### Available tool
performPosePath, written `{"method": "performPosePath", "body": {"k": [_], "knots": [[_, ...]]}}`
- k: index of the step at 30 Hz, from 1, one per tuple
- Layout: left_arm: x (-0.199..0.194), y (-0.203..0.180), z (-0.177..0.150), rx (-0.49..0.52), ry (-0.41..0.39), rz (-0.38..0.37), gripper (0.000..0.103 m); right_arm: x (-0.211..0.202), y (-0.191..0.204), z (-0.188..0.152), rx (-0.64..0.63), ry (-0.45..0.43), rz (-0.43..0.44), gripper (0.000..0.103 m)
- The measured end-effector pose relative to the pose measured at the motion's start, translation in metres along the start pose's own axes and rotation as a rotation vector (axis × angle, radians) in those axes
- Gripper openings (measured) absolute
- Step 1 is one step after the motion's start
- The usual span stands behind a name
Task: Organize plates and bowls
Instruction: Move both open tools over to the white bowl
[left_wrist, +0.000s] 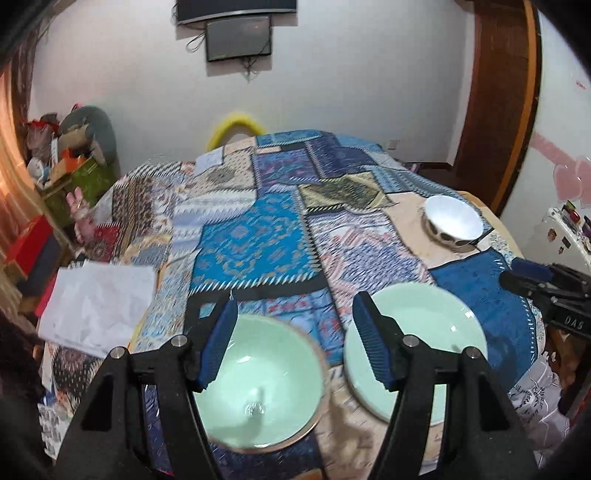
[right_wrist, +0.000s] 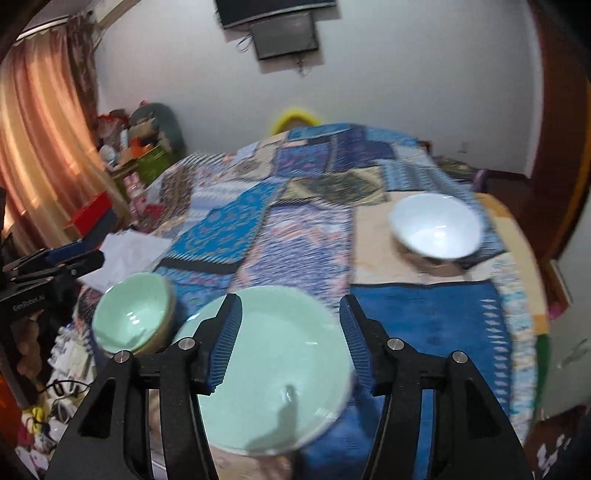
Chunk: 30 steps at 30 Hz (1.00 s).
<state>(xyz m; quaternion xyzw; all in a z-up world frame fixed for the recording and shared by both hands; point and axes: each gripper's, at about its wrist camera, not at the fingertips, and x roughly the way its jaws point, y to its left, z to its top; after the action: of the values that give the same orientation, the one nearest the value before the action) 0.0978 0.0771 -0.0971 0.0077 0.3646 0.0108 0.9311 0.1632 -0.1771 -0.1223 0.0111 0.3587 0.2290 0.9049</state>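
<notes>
A mint green bowl (left_wrist: 264, 380) sits near the table's front edge, under my open left gripper (left_wrist: 293, 345), whose left finger is over its rim. A mint green plate (left_wrist: 428, 332) lies right of it, partly behind the right finger. In the right wrist view the plate (right_wrist: 275, 369) lies under my open right gripper (right_wrist: 290, 341), and the green bowl (right_wrist: 133, 317) is to its left. A white bowl with dark spots (left_wrist: 452, 223) stands at the far right, also in the right wrist view (right_wrist: 436, 230). Both grippers hold nothing.
The round table wears a blue patchwork cloth (left_wrist: 258, 236). White paper (left_wrist: 98, 306) lies at its left edge. Boxes and clutter (left_wrist: 70, 166) stand left by the curtain. The other gripper (left_wrist: 546, 291) shows at the right edge.
</notes>
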Motion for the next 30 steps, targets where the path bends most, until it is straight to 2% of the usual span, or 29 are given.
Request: {"method": "performPosePath", "body": {"k": [7,11,17,21,24,26,30], "knots": [[0.011,-0.037,0.035,0.002,-0.034,-0.071,0.065,-0.022,-0.056,0.016,0.024,-0.05,-0.118,0.055],[0.028,-0.063,0.058,0.051,-0.018,-0.111,0.065,-0.022,-0.085,0.026,0.045,-0.063,-0.171,0.055],[0.064,-0.092,0.085,0.086,-0.026,-0.122,0.067,-0.001,-0.123,0.038,0.088,-0.057,-0.221,0.055],[0.092,-0.106,0.095,0.085,-0.027,-0.117,0.075,0.028,-0.146,0.043,0.123,-0.035,-0.236,0.055],[0.116,-0.119,0.1,0.122,-0.013,-0.099,0.075,0.052,-0.163,0.045,0.153,-0.005,-0.242,0.055],[0.132,-0.127,0.103,0.139,-0.005,-0.104,0.075,0.066,-0.173,0.046,0.172,0.021,-0.23,0.053],[0.168,-0.138,0.107,0.165,0.047,-0.136,0.075,0.095,-0.191,0.048,0.205,0.076,-0.227,0.037]]}}
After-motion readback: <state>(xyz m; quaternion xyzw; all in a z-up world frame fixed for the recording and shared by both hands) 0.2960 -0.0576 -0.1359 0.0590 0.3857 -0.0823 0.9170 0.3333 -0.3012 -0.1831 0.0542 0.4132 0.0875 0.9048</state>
